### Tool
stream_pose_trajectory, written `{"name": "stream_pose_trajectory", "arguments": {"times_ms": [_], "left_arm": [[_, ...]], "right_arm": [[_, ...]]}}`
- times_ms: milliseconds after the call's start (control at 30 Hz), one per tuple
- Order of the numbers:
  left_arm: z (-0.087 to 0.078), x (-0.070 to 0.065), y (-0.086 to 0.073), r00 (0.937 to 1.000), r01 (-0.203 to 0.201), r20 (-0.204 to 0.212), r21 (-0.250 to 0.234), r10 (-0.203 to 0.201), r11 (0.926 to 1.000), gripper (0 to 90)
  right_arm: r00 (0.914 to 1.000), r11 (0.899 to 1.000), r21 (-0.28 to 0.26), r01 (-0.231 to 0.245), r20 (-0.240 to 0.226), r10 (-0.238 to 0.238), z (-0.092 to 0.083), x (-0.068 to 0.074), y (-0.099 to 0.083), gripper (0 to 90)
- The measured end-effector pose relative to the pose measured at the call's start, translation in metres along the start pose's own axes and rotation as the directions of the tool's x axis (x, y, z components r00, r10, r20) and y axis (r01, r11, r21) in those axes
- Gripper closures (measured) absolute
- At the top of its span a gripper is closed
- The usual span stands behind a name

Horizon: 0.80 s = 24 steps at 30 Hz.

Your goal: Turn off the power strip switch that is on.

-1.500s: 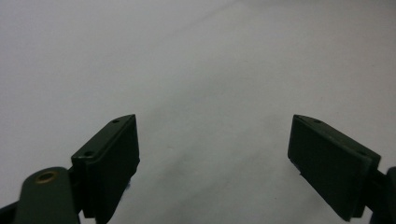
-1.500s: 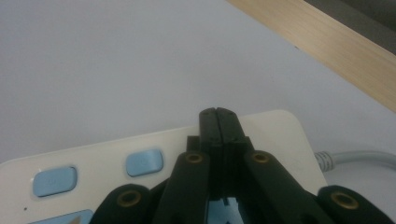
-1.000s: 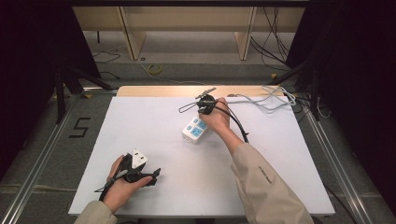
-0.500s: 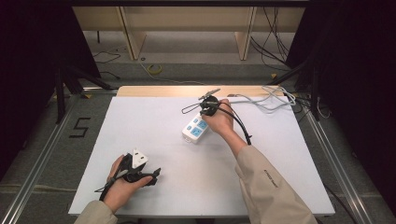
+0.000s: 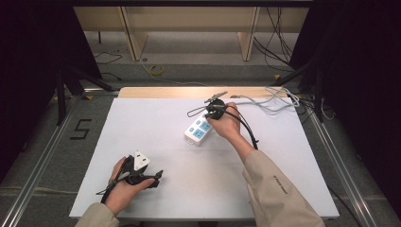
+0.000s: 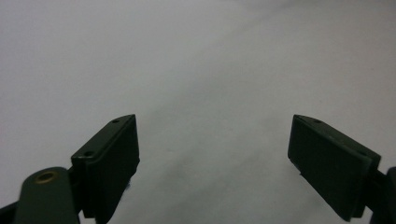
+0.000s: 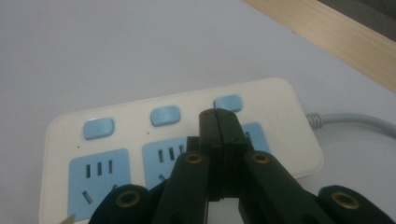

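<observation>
My right gripper (image 7: 218, 122) is clenched tight, its two black jaws pressed flat together with nothing between them, and the joined tip sits over the power strip (image 5: 198, 130), just short of the third blue switch (image 7: 228, 103), the one nearest the cable end. Whether the tip already touches the casing I cannot tell. To the left of the tip along the strip lie the middle switch (image 7: 165, 115) and the first switch (image 7: 98, 128), each with its blue socket face below it, toward me. The grey cord (image 7: 355, 122) leaves the strip's right end and runs off toward the wooden table edge (image 5: 165, 92) beyond.

My left gripper (image 6: 215, 154) is released, jaws standing wide over bare white table (image 5: 156, 118), well away from the strip, near my own side.

What could go wrong: I judge the joined tip is about as broad as a switch, so pushing slightly off-centre could let it slip off the rocker onto the socket face beside it. The strip lies loose with nothing pinning it, so a sideways shove would likely slide or turn it instead of toggling the switch. The trailing cord could also tug it askew.

No brand or lettering on the strip is readable. On the floor left of the table a taped figure "5" (image 5: 81, 128) is readable.
</observation>
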State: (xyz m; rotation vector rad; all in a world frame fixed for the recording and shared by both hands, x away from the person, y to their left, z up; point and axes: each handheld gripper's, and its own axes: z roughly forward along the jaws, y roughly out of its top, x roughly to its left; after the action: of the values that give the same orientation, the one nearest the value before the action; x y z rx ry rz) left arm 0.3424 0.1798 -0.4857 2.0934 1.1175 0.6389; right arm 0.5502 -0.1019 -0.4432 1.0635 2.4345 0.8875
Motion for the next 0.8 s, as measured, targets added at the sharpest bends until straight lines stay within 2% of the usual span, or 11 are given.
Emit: {"name": "stream_pose_trajectory", "arguments": {"times_ms": [800], "left_arm": [[0.0, 0.0, 0.0, 1.0, -0.003, 0.0, 0.007, 0.003, 1.0, 16.4]], "right_arm": [[0.9997, 1.0, 0.002, 0.015, -0.02, -0.015, -0.028, -0.002, -0.025, 90.0]]}}
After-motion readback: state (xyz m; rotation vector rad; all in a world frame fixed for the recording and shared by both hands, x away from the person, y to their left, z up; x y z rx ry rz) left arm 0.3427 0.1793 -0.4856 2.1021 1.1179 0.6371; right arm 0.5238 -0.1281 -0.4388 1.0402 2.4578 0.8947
